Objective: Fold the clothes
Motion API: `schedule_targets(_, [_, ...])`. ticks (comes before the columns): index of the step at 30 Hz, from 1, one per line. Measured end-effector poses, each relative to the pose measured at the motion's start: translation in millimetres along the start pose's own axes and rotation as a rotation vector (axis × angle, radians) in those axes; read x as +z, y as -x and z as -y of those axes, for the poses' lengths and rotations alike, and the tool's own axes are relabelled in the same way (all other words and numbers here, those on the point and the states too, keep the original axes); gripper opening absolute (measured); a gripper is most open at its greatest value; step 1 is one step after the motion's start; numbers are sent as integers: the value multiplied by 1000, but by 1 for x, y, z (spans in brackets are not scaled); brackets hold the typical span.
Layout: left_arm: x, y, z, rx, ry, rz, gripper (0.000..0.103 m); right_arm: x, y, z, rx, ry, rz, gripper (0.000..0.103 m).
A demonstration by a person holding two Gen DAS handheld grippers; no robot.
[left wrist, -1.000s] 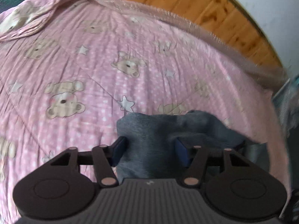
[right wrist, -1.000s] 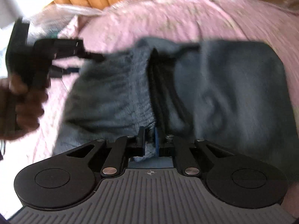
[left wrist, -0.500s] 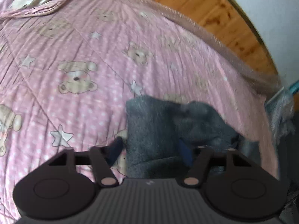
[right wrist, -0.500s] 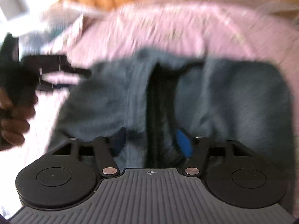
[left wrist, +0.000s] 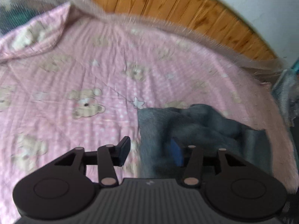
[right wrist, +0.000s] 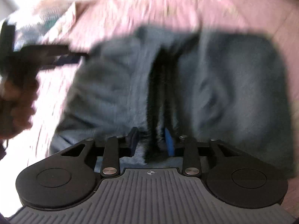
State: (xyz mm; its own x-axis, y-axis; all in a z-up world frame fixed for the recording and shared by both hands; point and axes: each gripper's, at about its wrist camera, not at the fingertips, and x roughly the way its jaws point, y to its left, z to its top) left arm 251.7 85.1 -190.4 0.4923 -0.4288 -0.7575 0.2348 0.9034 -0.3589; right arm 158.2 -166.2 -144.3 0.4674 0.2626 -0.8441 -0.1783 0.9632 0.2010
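Note:
A grey-blue garment [right wrist: 214, 85] lies folded on the pink bedspread; a dark fold line runs down its middle. In the left wrist view its bunched edge [left wrist: 196, 127] lies at the lower right. My left gripper [left wrist: 151, 151] is open over the garment's left edge, left finger over the bedspread, right finger over cloth. My right gripper [right wrist: 150, 141] is open just above the garment's near edge, holding nothing. The left gripper [right wrist: 61, 56] and its hand show blurred at the left of the right wrist view.
The pink teddy-bear bedspread [left wrist: 93, 85] covers the bed. A wooden headboard [left wrist: 168, 5] and a white wall stand behind. A rumpled corner of bedding [left wrist: 33, 37] lies at the far left. Clutter [left wrist: 286, 93] sits past the bed's right edge.
My right gripper has opened and let go of the garment, which now lies on the bed. My left gripper has shifted left off the garment, staying open.

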Motion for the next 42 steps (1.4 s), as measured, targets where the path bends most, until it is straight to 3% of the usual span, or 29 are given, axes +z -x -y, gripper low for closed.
schedule_targets(2, [-21, 23, 10, -89, -26, -11, 52, 8, 12, -2, -8, 42, 44, 38])
schedule_targets(5, [-59, 29, 30, -189, -87, -93, 52, 6, -14, -10, 13, 109, 14, 37])
schedule_targets(9, [-104, 19, 36, -159, -132, -173, 48, 1, -47, -18, 32, 197, -25, 38])
schedule_targets(11, [-121, 17, 37, -150, -141, -204, 48, -14, -43, -16, 10, 229, -22, 38])
schedule_targets(13, [-117, 24, 34, -165, -103, -209, 48, -16, -37, -13, 12, 224, -12, 52])
schedule_targets(14, [-109, 29, 30, -183, -76, -198, 48, -15, -35, -11, 16, 213, -7, 54])
schedule_targets(17, [-78, 47, 15, -215, -13, -113, 55, -10, -30, -6, 28, 181, 8, 50])
schedule_targets(18, [-63, 47, 8, -203, 1, -79, 60, -9, -28, -5, 32, 171, 12, 50])
schedule_targets(22, [-12, 33, -12, -142, 31, 16, 60, -7, -31, -1, 41, 143, 11, 48])
schedule_targets(24, [4, 4, -11, -108, 18, -3, 60, -19, -41, 5, 34, 127, -23, 47])
schedule_targets(29, [24, -71, -7, 33, -13, -125, 58, -30, -41, 9, 40, 66, 9, 50])
schedule_targets(32, [32, -58, -11, 8, -1, -82, 58, -19, -38, 5, 39, 29, -7, 51])
schedule_targets(34, [36, -41, -15, -27, 14, -35, 62, -14, -20, 1, 30, 22, 60, 50])
schedule_targets(38, [34, -45, -31, -28, 91, -79, 63, -12, 4, -21, -1, 146, 201, 51])
schedule_targets(40, [31, -56, -39, -3, 123, -117, 62, -8, 0, -46, 63, 242, 206, 51])
schedule_targets(42, [30, -63, -45, -45, 176, -133, 65, -12, -7, -83, 132, 389, 191, 52])
